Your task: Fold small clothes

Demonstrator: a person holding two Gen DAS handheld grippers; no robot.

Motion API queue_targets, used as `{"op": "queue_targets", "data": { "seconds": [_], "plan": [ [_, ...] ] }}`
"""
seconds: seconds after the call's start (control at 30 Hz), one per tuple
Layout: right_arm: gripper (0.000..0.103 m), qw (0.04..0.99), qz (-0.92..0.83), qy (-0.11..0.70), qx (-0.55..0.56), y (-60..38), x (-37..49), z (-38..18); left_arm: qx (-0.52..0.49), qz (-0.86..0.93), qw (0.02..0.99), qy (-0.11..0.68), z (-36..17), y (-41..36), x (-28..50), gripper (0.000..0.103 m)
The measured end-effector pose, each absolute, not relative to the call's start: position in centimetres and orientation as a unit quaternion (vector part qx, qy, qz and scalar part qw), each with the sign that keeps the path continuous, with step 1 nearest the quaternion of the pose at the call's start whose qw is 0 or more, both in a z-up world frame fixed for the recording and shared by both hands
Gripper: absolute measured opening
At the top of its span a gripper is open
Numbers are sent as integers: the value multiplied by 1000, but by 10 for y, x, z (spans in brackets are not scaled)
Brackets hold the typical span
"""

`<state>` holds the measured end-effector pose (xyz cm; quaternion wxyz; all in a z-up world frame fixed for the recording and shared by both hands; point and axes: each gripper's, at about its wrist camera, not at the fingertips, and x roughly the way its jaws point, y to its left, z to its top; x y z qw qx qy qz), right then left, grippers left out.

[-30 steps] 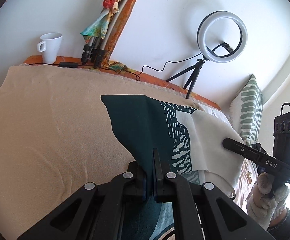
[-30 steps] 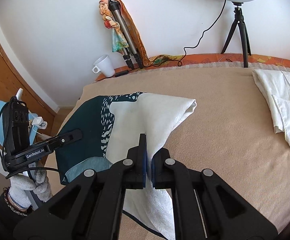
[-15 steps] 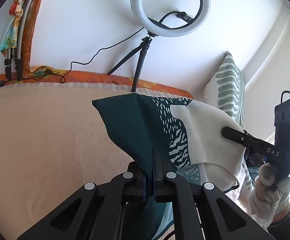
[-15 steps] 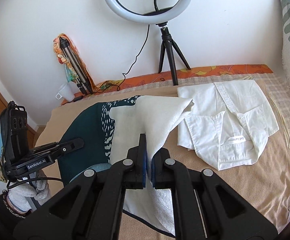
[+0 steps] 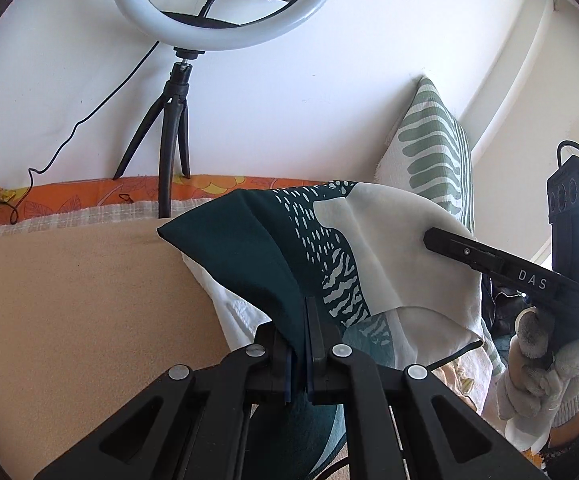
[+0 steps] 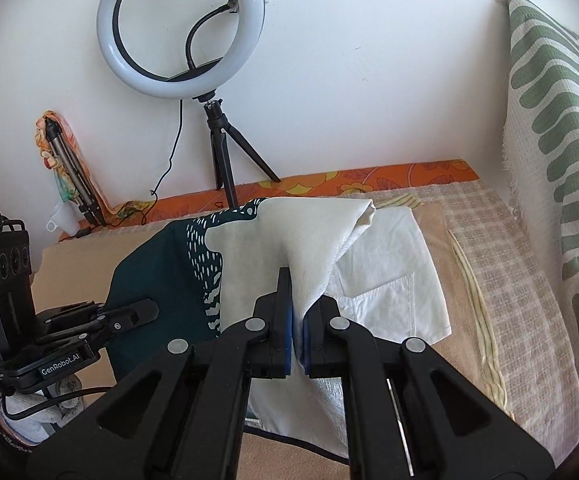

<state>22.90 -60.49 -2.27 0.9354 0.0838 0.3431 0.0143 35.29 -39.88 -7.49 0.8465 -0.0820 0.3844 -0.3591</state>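
A folded dark teal and cream patterned garment (image 5: pixel 289 256) hangs between both grippers above the bed. My left gripper (image 5: pixel 301 344) is shut on its teal edge. My right gripper (image 6: pixel 295 332) is shut on its cream edge (image 6: pixel 289 240). The right gripper also shows at the right of the left wrist view (image 5: pixel 433 236), and the left gripper at the left of the right wrist view (image 6: pixel 149 308). A folded white shirt (image 6: pixel 393 280) lies on the bed under and beyond the held garment; its edge shows in the left wrist view (image 5: pixel 229 304).
The bed has a tan blanket (image 5: pixel 69 300) and a checked cover (image 6: pixel 509 272). A ring light on a tripod (image 6: pixel 181 28) stands at the wall. A green-striped pillow (image 6: pixel 561 120) leans at the right. A white mug (image 6: pixel 59 218) and folded tripod (image 6: pixel 69 172) stand far left.
Both grippers have carried the held garment to the right across the bed, until it hangs over the white shirt. The ring light and pillow have come closer in view.
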Motion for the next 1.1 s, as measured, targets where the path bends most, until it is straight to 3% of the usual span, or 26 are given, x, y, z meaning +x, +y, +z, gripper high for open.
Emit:
{"op": "queue_targets", "data": {
  "seconds": [0.57, 0.6, 0.63, 0.67, 0.7, 0.73, 0.77, 1.1],
  "plan": [
    [5, 934, -22, 349, 69, -664, 304, -55, -33, -347, 853, 389, -101, -460, 400, 4],
    [5, 933, -31, 353, 63, -665, 307, -58, -30, -345, 852, 392, -101, -460, 401, 10],
    [7, 933, -48, 353, 56, -666, 308, -60, -25, -342, 853, 394, -102, -460, 401, 25],
    [22, 931, -67, 355, 50, -668, 310, -61, -20, -336, 856, 392, -101, -459, 400, 41],
    [34, 929, -82, 358, 48, -670, 311, -61, -17, -332, 859, 389, -99, -458, 398, 48],
    [56, 929, -94, 353, 52, -672, 310, -60, -13, -331, 861, 386, -97, -457, 396, 59],
    [60, 933, -99, 342, 57, -674, 305, -58, -10, -332, 863, 381, -94, -455, 394, 62],
    [60, 939, -96, 324, 63, -668, 284, -39, 14, -328, 871, 364, -75, -449, 371, 77]
  ]
}}
